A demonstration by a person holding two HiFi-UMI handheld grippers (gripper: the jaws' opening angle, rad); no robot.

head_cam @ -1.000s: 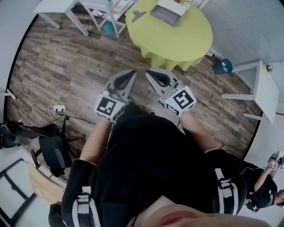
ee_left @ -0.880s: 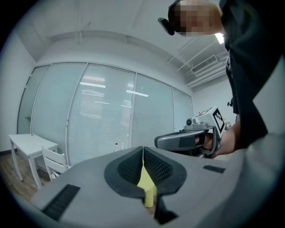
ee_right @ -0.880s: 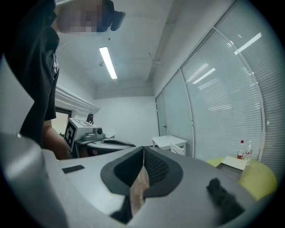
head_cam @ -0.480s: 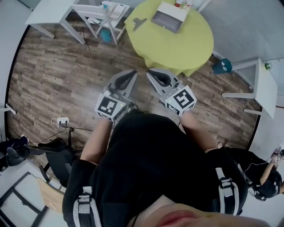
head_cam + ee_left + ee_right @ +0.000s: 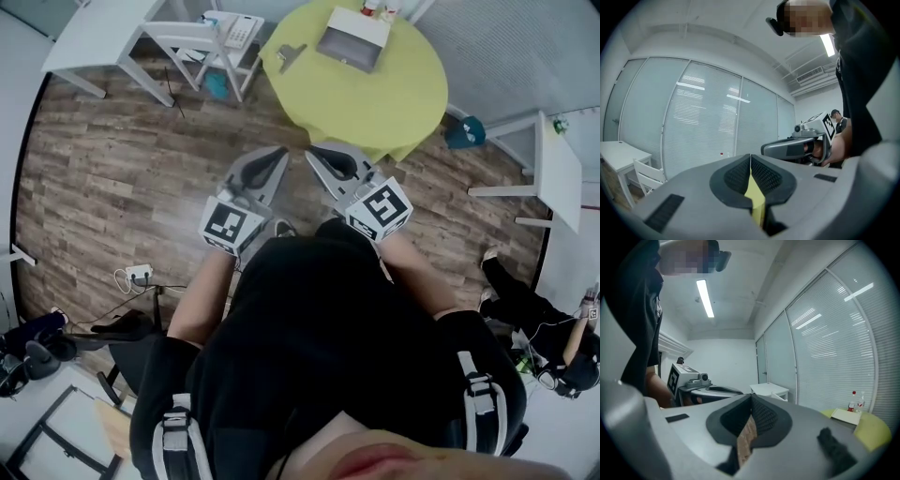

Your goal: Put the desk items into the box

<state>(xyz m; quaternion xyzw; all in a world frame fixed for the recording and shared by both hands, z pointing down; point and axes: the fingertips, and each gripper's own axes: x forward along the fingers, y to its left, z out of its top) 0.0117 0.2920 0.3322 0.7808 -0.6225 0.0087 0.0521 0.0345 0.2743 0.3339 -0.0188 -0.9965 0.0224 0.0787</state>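
Two grippers are showing: left gripper (image 5: 279, 153), right gripper (image 5: 312, 153). One green table (image 5: 412, 103) is carrying one box (image 5: 352, 39) and one black item (image 5: 291, 54). Two more are standing by: white table (image 5: 94, 37) upper left, second white table (image 5: 555, 173) right. One power strip (image 5: 139, 274) is lying on the floor.

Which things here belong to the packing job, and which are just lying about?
Job: box and dark clip-like item, both on the green-clothed round table; left gripper and right gripper, both shut, empty.
Lying about: telephone on white chair, power strip, office chair, teal object.
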